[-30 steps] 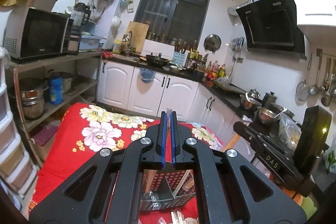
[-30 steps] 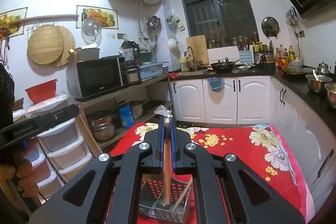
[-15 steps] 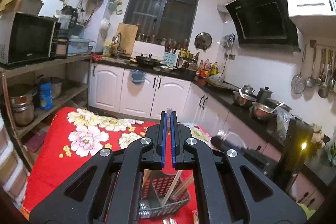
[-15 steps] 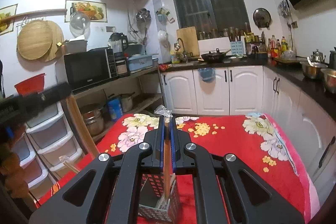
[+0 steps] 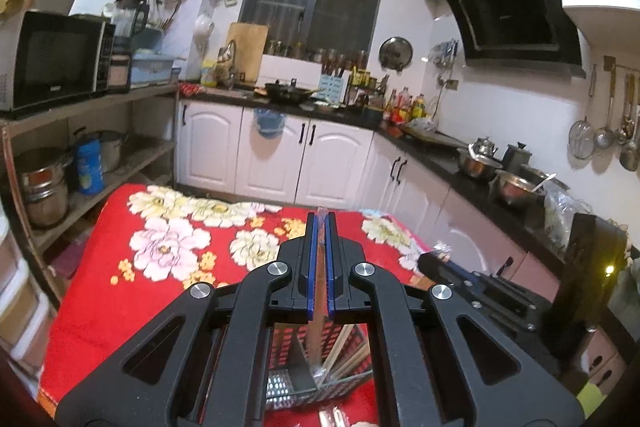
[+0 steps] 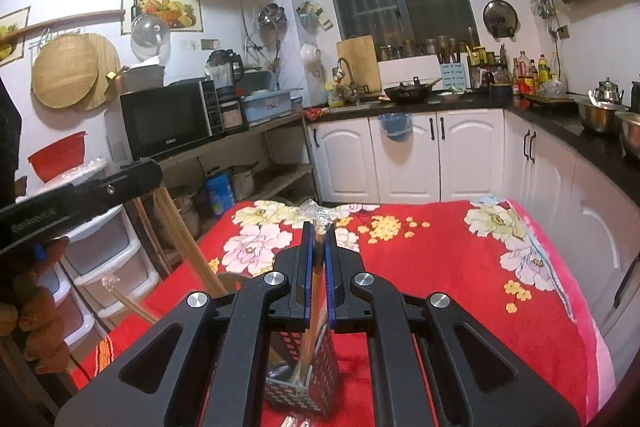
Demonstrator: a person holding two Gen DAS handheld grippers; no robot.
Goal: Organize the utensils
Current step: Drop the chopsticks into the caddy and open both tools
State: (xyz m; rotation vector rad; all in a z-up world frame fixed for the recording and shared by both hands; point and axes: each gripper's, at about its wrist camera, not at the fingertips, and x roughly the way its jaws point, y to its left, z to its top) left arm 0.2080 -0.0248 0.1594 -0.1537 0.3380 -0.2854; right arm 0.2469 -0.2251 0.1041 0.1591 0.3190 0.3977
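Note:
A perforated metal utensil holder (image 5: 320, 375) stands on the red floral cloth, seen below the jaws in both views (image 6: 304, 371), with chopsticks (image 5: 348, 351) leaning in it. My left gripper (image 5: 319, 227) is shut on a wrapped chopstick pair (image 5: 319, 311) that points down into the holder. My right gripper (image 6: 316, 231) is shut on a brown wooden chopstick pair (image 6: 314, 291) with a crinkled clear wrapper tip (image 6: 316, 213), its lower end in the holder. The right gripper's body (image 5: 500, 291) shows at the right of the left wrist view.
The table under the red floral cloth (image 6: 440, 259) ends near white cabinets (image 6: 404, 155) and a dark counter with pots (image 5: 488, 167). A shelf with a microwave (image 6: 168, 123) and plastic drawers (image 6: 100, 259) stand left. More wrapped utensils (image 5: 332, 417) lie before the holder.
Both views shifted as the grippers moved above the holder. The right gripper's body swung through the left wrist view. Both grips stayed shut on their chopsticks.

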